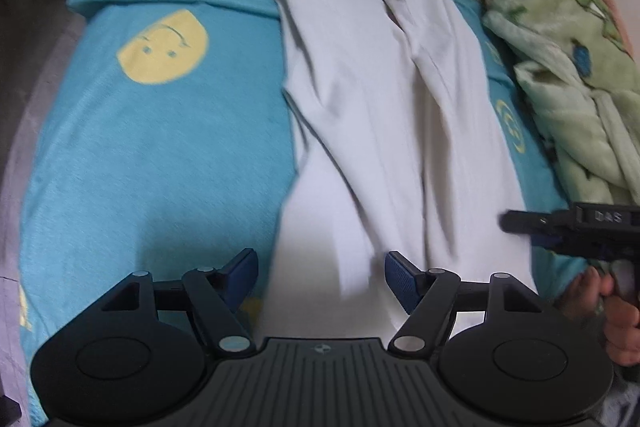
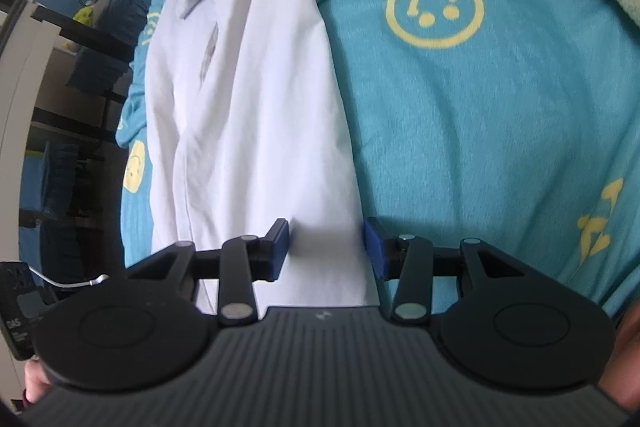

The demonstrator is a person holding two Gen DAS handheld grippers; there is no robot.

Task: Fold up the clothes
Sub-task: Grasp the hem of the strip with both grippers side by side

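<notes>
White garment lies as long narrow strip on teal smiley bedsheet; left claw and right claw both released at near hem; risk: thin cloth slips, fold skews; green pile near, may snag.

Both wrist views look down, close, sharing the white garment on teal bedding

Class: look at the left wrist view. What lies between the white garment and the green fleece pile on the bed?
A narrow strip of the teal smiley bedsheet separates the white garment from the green fleece pile; nothing else lies there. The left wrist view shows it.
</notes>
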